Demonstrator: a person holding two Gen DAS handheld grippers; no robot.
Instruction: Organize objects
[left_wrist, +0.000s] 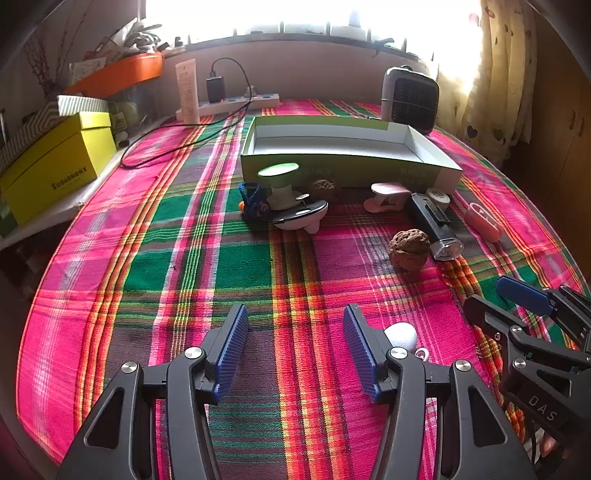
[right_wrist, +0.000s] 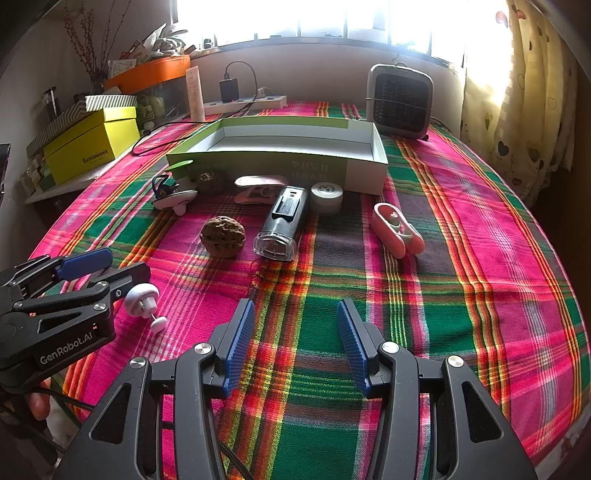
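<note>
Plaid-covered counter (right_wrist: 443, 258), box (right_wrist: 376, 147) empty, nothing sorted.
Left tool (left_wrist: 295, 343) and right tool (right_wrist: 295, 343) both spread apart, holding nothing; walnut (right_wrist: 222, 235), other items remain.

Both my cameras sit low over the worktop (left_wrist: 110, 258), looking forward between my jaws toward the window. They share the tray (left_wrist: 343, 162) (right_wrist: 280, 155) and walnut (left_wrist: 409, 250) (right_wrist: 222, 236); each sees the other from the side.

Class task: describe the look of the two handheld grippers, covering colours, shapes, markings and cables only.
Both the left gripper and right gripper have black angular frames with triangular cutouts, silver screw heads and blue ribbed finger pads. Side views show white lettering, "GenRobot.AI" and "DAS", plus a black cable.
</note>
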